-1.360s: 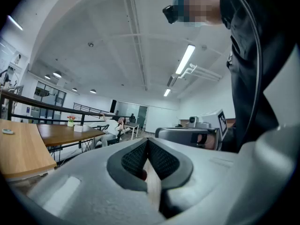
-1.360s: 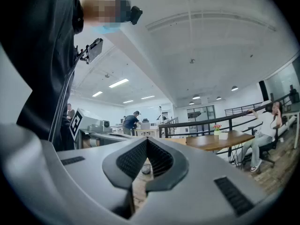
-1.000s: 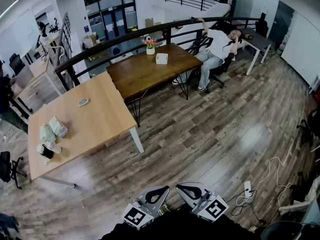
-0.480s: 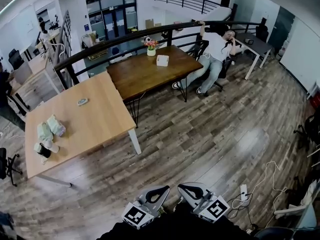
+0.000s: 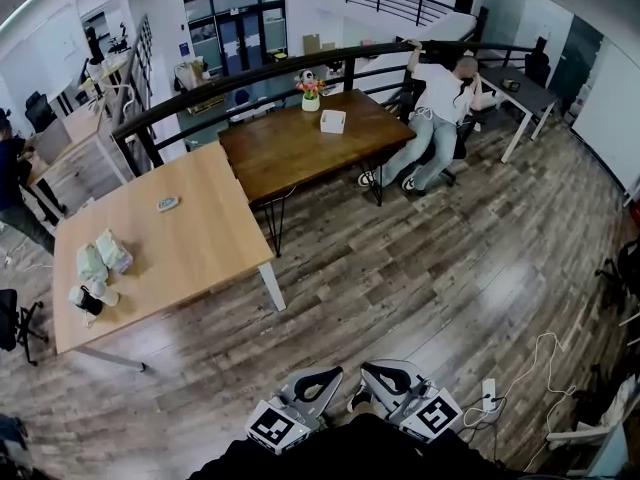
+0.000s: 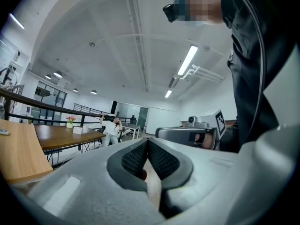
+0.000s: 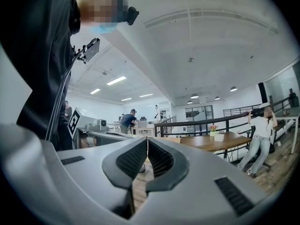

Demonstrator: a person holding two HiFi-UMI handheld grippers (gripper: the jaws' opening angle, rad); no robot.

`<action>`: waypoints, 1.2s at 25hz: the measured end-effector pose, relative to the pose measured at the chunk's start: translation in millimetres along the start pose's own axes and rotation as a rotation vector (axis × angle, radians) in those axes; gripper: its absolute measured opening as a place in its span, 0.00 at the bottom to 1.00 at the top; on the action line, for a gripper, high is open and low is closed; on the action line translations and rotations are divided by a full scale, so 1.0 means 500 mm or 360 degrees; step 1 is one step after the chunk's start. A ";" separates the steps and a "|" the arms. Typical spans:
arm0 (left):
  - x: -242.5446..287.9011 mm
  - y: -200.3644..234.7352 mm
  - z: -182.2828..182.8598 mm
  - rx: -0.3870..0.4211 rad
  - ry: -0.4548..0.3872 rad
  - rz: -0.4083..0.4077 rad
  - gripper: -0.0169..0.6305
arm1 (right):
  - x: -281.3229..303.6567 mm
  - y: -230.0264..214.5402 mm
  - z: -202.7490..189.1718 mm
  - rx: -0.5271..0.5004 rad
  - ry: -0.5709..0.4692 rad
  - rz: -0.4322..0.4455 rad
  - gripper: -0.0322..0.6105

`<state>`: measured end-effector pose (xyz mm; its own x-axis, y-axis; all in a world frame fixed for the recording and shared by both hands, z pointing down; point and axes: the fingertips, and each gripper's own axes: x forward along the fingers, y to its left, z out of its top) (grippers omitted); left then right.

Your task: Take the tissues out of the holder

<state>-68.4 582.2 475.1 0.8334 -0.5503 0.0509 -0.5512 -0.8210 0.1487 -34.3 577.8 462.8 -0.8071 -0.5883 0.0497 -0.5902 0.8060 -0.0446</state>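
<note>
On the light wooden table, far off at the left, stands a small dark tissue holder with white tissue around it. Two pale green tissue packs lie just beyond it. Both grippers hang low by the person's body at the bottom of the head view, far from that table. My left gripper is shut with nothing between its pads, and its own view shows the tips meeting. My right gripper is also shut and empty, with its tips touching.
A small grey device lies on the light table. Behind it a dark brown table carries a flower pot and a white box. A person sits by the railing. A power strip and cables lie on the wooden floor at the right.
The head view has shifted slightly, so the tables and the seated person sit a little further right. Both grippers stay shut and low near the body.
</note>
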 end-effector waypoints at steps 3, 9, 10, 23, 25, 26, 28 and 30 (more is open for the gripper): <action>0.036 0.014 0.016 -0.0008 -0.0014 0.0021 0.02 | 0.001 -0.041 0.001 -0.0019 0.0002 0.0018 0.06; 0.123 0.039 0.032 -0.0004 -0.0010 0.0047 0.02 | 0.001 -0.123 0.010 -0.0009 -0.0009 0.0064 0.06; 0.137 0.043 0.033 -0.0003 -0.0009 0.0049 0.02 | 0.001 -0.137 0.010 -0.0007 -0.0009 0.0069 0.06; 0.270 0.073 0.035 0.0013 0.0019 0.0082 0.02 | -0.015 -0.282 0.014 -0.0010 -0.0036 0.0102 0.06; 0.289 0.077 0.038 0.0004 0.0030 0.0087 0.02 | -0.018 -0.299 0.017 -0.0010 -0.0042 0.0107 0.06; 0.297 0.079 0.039 0.0006 0.0035 0.0088 0.02 | -0.018 -0.307 0.019 -0.0005 -0.0047 0.0110 0.06; 0.313 0.083 0.042 0.0018 0.0033 0.0089 0.02 | -0.018 -0.319 0.022 0.0000 -0.0047 0.0121 0.06; 0.331 0.084 0.050 0.0019 0.0029 0.0092 0.02 | -0.020 -0.333 0.025 -0.0008 -0.0054 0.0136 0.06</action>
<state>45.3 452.8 464.9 0.8007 -0.5941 0.0769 -0.5988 -0.7897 0.1335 71.7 448.7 457.2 -0.8545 -0.5192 0.0119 -0.5192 0.8536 -0.0423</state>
